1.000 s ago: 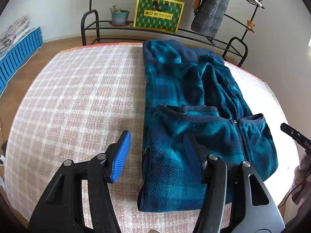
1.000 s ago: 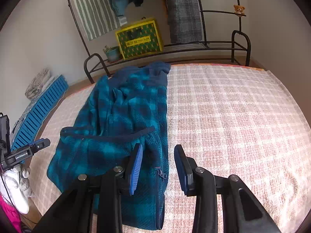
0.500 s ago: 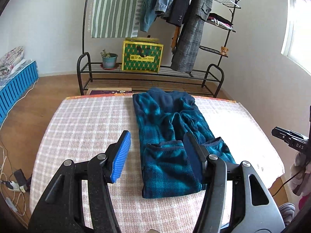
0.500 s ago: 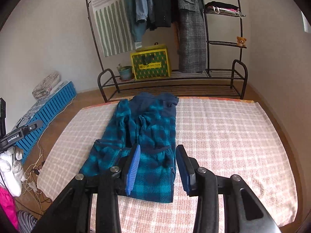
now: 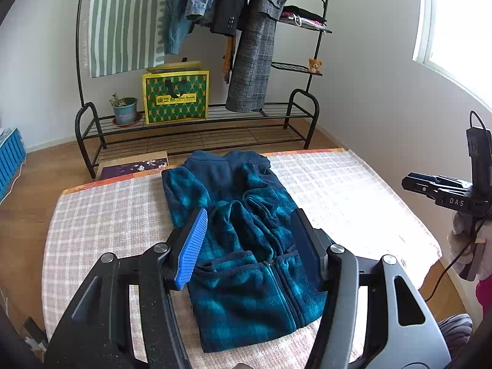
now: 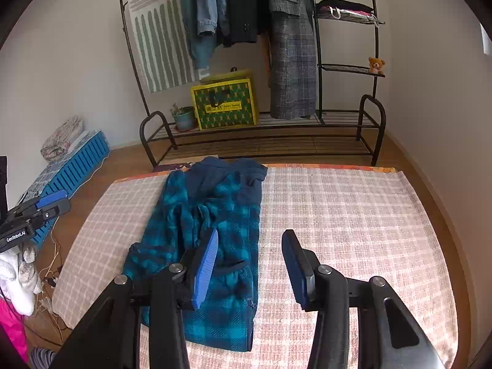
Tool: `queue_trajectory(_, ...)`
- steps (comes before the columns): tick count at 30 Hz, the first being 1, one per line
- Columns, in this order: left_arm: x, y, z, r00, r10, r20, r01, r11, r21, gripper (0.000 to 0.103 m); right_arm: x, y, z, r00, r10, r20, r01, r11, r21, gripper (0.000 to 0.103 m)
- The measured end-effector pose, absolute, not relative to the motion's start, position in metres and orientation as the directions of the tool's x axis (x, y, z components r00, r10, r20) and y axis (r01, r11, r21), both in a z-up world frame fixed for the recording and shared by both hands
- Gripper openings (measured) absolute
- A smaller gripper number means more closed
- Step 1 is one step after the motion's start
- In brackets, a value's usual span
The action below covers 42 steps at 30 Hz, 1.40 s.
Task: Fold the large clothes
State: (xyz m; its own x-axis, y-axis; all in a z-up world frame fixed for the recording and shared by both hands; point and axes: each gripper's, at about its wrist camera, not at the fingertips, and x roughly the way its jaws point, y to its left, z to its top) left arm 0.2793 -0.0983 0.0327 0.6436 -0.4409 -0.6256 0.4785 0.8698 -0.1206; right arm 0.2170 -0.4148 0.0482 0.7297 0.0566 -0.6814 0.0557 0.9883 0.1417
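Two grippers are held above a table [image 5: 92,215] covered with a pale checked cloth, and nothing is gripped by either. A teal plaid fleece jacket [image 5: 246,246] is laid lengthwise on the cloth, folded into a long strip, with its zipped lower part turned up over the near end and its dark blue collar at the far edge of the table.

From the left wrist camera, the left gripper [image 5: 249,249] is seen with its jaws set moderately apart and empty; the jacket lies well below them and is framed between the blue pad and the dark pad.

From the right wrist camera, the right gripper [image 6: 249,264] is seen with its jaws parted and empty, its opening widened over the last second. The jacket [image 6: 209,230] is seen beneath and behind its left pad, while bare cloth is seen under the gap and the right pad.

A clothes rack [image 6: 261,123] with hanging garments is placed behind the table.
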Motion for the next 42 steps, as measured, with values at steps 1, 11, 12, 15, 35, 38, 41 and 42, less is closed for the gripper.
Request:
queue_trajectory(1, 0.289, -0.109, 0.026, 0.631, -0.439, -0.64, 0.485, 0.867, -0.117, 0.059, 0.23, -0.425, 0.04, 0.721, 0.069, -0.689, 0.059, 0.985, 0.161, 0.045)
queue_trajectory(11, 0.379, -0.198, -0.063, 0.517, -0.433, -0.738, 0.544, 0.832, -0.107, 0.059, 0.369, -0.486, -0.041, 0.658, 0.199, -0.726, 0.038, 0.954, 0.296, 0.045)
queue_trajectory(12, 0.386, -0.205, -0.074, 0.507, -0.429, -0.748, 0.546, 0.831, -0.107, 0.059, 0.383, -0.488, -0.049, 0.652, 0.209, -0.728, 0.037, 0.951, 0.307, 0.044)
queue_trajectory(15, 0.408, -0.217, -0.106, 0.471, -0.423, -0.774, 0.553, 0.825, -0.114, 0.059, 0.423, -0.493, -0.073, 0.635, 0.25, -0.731, 0.035, 0.936, 0.35, 0.042)
queue_trajectory(35, 0.428, -0.226, -0.179, 0.391, -0.474, -0.789, 0.598, 0.782, -0.174, 0.059, 0.573, -0.508, -0.198, 0.598, 0.509, -0.619, 0.182, 0.665, 0.724, 0.03)
queue_trajectory(38, 0.428, -0.225, -0.18, 0.388, -0.478, -0.788, 0.601, 0.779, -0.177, 0.059, 0.583, -0.503, -0.192, 0.578, 0.461, -0.673, 0.195, 0.723, 0.663, 0.012)
queue_trajectory(41, 0.429, -0.226, -0.181, 0.381, -0.484, -0.788, 0.608, 0.773, -0.181, 0.059, 0.589, -0.493, -0.167, 0.576, 0.32, -0.752, 0.163, 0.857, 0.489, 0.008)
queue_trajectory(42, 0.429, -0.226, -0.182, 0.377, -0.488, -0.787, 0.611, 0.77, -0.185, 0.059, 0.592, -0.485, -0.155, 0.581, 0.264, -0.77, 0.129, 0.904, 0.408, 0.007)
